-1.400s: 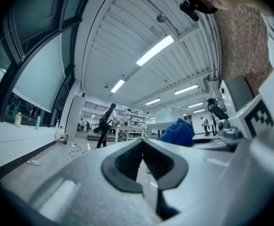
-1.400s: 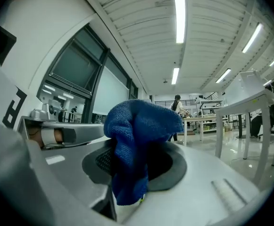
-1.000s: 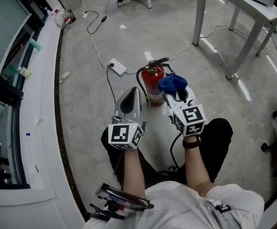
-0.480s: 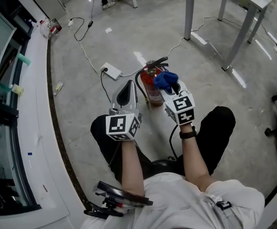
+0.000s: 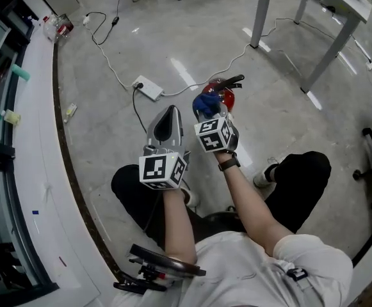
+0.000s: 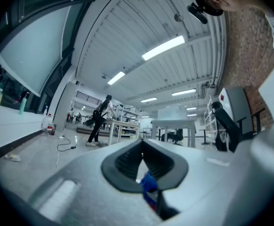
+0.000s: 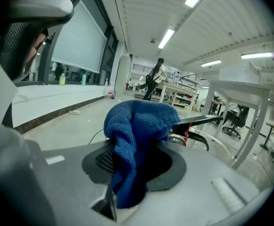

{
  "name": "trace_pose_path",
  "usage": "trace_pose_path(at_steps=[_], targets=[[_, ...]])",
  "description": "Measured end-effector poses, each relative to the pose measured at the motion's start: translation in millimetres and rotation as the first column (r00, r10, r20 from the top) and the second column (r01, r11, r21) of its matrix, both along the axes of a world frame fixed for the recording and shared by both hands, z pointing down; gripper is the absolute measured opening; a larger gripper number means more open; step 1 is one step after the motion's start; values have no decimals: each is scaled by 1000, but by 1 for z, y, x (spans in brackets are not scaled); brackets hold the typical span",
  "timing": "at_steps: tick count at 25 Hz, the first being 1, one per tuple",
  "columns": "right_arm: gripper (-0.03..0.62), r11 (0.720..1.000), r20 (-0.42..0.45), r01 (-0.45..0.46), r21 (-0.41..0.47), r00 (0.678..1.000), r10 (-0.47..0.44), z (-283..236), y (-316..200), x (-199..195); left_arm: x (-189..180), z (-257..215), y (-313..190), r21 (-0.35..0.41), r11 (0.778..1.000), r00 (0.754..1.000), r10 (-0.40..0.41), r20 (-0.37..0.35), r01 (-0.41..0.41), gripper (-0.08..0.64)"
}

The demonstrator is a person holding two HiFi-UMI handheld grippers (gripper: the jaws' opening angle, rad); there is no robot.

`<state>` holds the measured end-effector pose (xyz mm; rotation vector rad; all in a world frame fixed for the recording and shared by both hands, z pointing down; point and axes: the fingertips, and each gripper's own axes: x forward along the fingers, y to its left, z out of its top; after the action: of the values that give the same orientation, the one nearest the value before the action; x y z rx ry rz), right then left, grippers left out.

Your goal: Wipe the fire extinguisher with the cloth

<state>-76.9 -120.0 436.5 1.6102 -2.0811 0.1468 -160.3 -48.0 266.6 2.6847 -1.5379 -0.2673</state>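
One shift: right gripper [image 5: 207, 111], grasping cloth [image 5: 203, 100], now atop fire extinguisher [image 5: 228, 97]; left gripper [image 5: 171, 110] fingers [image 5: 157, 130] clenched, empty.

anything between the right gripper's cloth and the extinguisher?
Nothing visible. The right gripper is shut on the blue cloth, which sits right by the fire extinguisher, next to its black lever. The left gripper, shut and empty, is off to the left, out of the path. Contact can't be confirmed.

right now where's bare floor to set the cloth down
Bare floor lies right of the fire extinguisher, toward the table leg, and between the white ledge and the left gripper. Crowded around the power strip and its cables.
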Motion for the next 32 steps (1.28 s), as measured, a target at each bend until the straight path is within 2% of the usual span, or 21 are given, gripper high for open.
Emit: trace_pose_path(at_steps=[4, 9, 11, 13, 16, 19, 22, 24, 25, 27, 29, 31, 32], targets=[[132, 994, -20, -59, 92, 998, 61, -1, -3, -7, -25, 12, -13, -30, 999, 1000, -26, -8, 26, -5], [130, 991, -64, -30, 129, 997, 38, 10, 1, -26, -36, 18, -26, -41, 999, 999, -19, -28, 18, -5], [127, 997, -60, -16, 76, 998, 20, 33, 4, -36, -37, 21, -33, -50, 999, 999, -14, -28, 13, -5], [128, 998, -20, -43, -41, 999, 42, 78, 9, -36, -37, 28, -38, -65, 998, 1000, -11, -23, 9, -5], [129, 978, 25, -69, -195, 997, 76, 160, 13, -29, -37, 35, -43, -85, 996, 1000, 3, -22, -5, -5], [129, 932, 54, -100, -348, 991, 126, 238, 19, -20, -34, 40, -49, -97, 995, 1000, 19, -13, -20, -5], [129, 866, 75, -128, -484, 979, 187, 302, 27, -9, -34, 55, -58, -133, 991, 1000, 8, 4, -7, -5], [129, 827, 79, -110, -552, 980, 183, 334, 29, -8, -34, 69, -65, -161, 987, 1000, -4, 22, 7, -5], [129, 805, 81, -95, -586, 981, 174, 350, 30, -9, -33, 76, -68, -176, 984, 1000, -7, 29, 12, -5], [129, 744, 87, -71, -664, 981, 171, 385, 35, -7, -31, 87, -74, -201, 979, 999, -13, 41, 21, -5], [129, 686, 108, -59, -725, 974, 199, 409, 38, -1, -28, 94, -77, -217, 976, 999, -21, 45, 30, -5], [121, 654, 136, -38, -755, 968, 213, 421, 41, 2, -28, 94, -80, -220, 975, 999, -33, 43, 42, -2], [121, 650, 133, -27, -760, 972, 195, 423, 43, 3, -28, 92, -82, -216, 975, 998, -42, 44, 50, -2]])
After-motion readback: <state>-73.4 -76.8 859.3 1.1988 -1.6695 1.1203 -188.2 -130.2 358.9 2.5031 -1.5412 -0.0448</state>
